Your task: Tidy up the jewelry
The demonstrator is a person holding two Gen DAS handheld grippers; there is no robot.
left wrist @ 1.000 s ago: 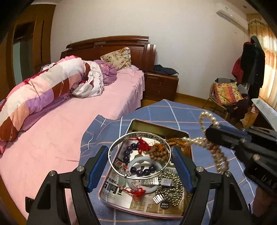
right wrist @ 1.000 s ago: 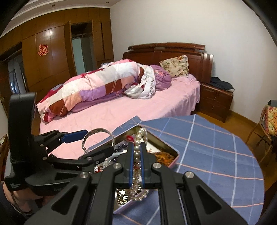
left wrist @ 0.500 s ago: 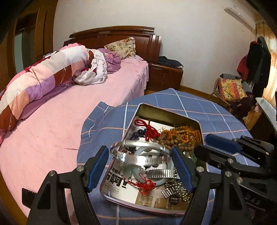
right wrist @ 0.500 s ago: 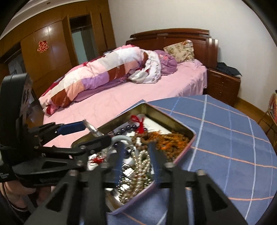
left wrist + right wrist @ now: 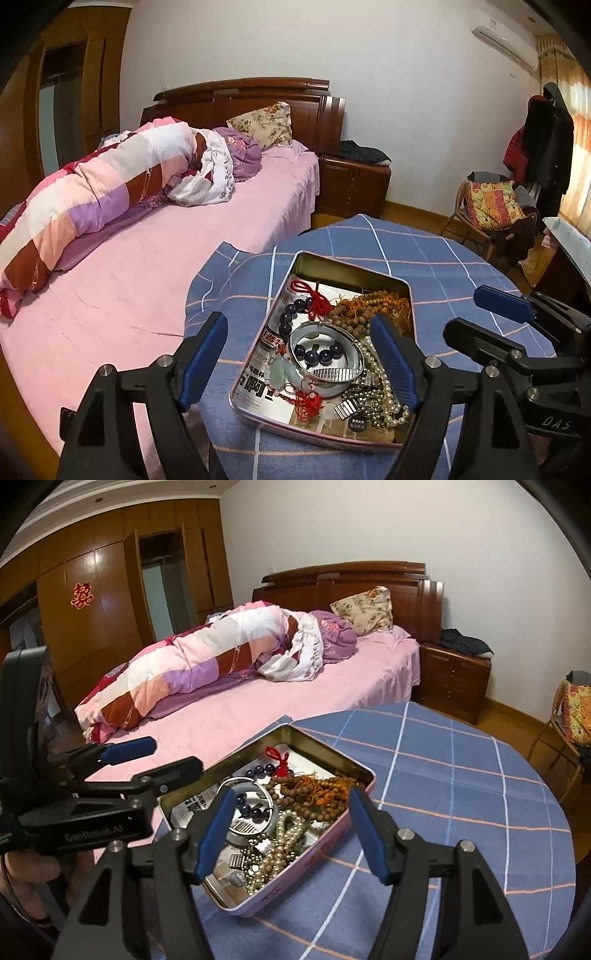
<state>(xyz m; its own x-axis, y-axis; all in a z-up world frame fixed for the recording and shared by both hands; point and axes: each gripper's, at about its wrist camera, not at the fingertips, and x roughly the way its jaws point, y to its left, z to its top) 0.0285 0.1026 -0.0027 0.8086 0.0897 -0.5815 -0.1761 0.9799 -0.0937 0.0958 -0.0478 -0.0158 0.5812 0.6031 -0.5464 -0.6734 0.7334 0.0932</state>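
A pink-rimmed metal tin (image 5: 354, 269) (image 5: 332, 751) sits on the blue checked table, holding several pieces of jewelry. A silver bangle (image 5: 325, 373) lies flat in it around dark purple beads. A pearl necklace (image 5: 384, 391) (image 5: 284, 838) is heaped at the tin's near right. My left gripper (image 5: 295, 323) (image 5: 177, 754) hovers over the tin's near end, jaws opening, nothing between them. My right gripper (image 5: 291, 794) (image 5: 463, 310) hangs above the pearls, its jaws also opening and gripping nothing.
Wooden beads with orange tassels (image 5: 369, 306) and a red knot (image 5: 314, 295) fill the tin's far end. The round table (image 5: 461, 775) stands beside a pink bed (image 5: 147, 277). A nightstand (image 5: 351, 184) and a chair (image 5: 487, 206) stand behind. A hand (image 5: 33, 871) holds the left gripper.
The left gripper let go of the silver bangle and the right let go of the pearl necklace; both pieces now lie in the tin. The right jaws went from shut to wide apart.
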